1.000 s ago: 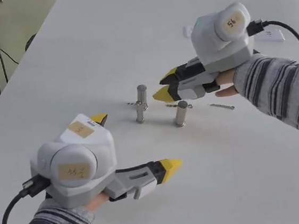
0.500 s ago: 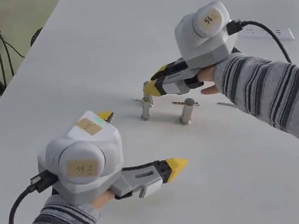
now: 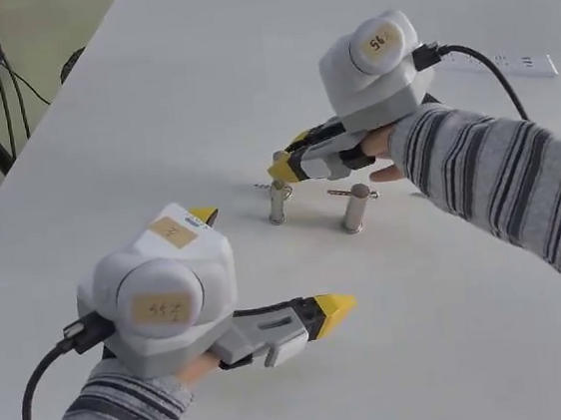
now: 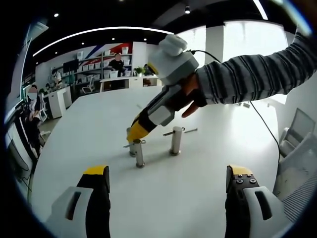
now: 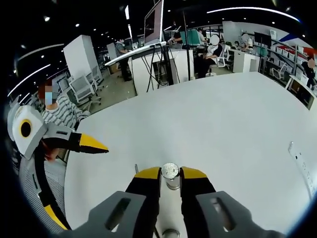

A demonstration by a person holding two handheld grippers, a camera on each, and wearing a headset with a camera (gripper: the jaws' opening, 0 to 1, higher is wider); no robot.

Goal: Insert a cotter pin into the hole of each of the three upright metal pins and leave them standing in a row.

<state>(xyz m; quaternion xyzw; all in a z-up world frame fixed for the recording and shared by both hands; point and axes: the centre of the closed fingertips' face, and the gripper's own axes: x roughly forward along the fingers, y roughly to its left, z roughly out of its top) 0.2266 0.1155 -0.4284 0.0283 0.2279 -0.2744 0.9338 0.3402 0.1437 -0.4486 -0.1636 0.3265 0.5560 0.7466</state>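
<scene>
Table [image 3: 195, 68]: white, your three metal pins [image 4: 175, 141] stand mid-way.
Room: office desks [image 4: 119, 82] (people [image 4: 118, 64] there).
Left gripper [image 3: 269, 261]: your jaws gape.
Right gripper [image 5: 170, 175]: jaws pinch the back pin [image 5: 170, 169].

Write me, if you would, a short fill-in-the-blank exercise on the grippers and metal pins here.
1. The jaws of the left gripper stand wide ___.
2. The gripper whose jaws close on the top of a metal pin is the ___ one.
3. Another metal pin, with a cotter pin through it, stands on the ___ table.
Missing words: open; right; white.
</scene>
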